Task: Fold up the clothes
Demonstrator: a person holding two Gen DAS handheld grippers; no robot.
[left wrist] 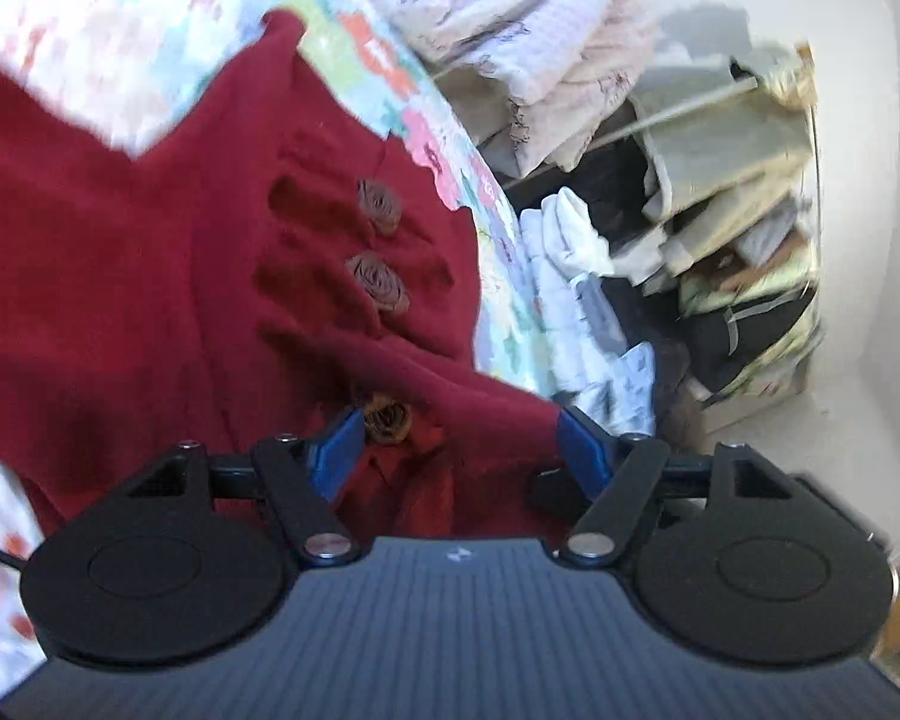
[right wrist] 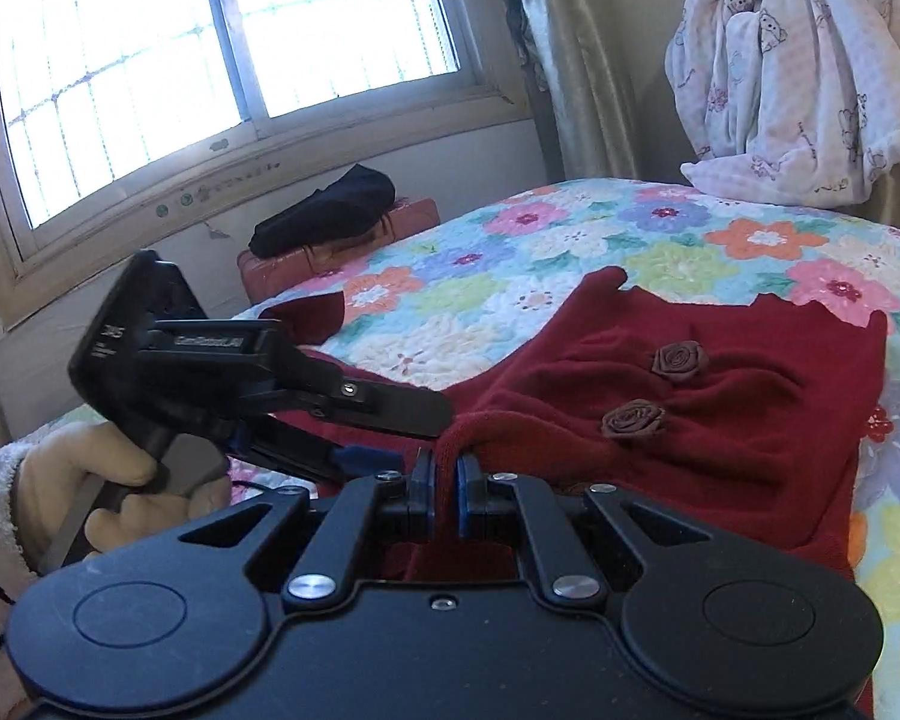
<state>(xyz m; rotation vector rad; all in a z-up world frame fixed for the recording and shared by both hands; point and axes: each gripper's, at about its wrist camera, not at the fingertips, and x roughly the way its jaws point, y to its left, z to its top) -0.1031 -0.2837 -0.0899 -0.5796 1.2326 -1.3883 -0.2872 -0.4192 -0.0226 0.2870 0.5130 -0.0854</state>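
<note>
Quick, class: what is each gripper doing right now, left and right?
Left gripper: open, jaws apart over the red garment, gripping nothing.
Right gripper: closed on a fold of the red garment.

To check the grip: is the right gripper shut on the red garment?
Shut. The right gripper pinches a raised fold of the red garment between its pads.

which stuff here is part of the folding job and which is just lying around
In the job:
- red top
- right gripper, shut on a fold of it
- left gripper, open

Lying about:
- pink blanket
- black cloth on a brown case
- clothes pile
- flowered quilt
</note>
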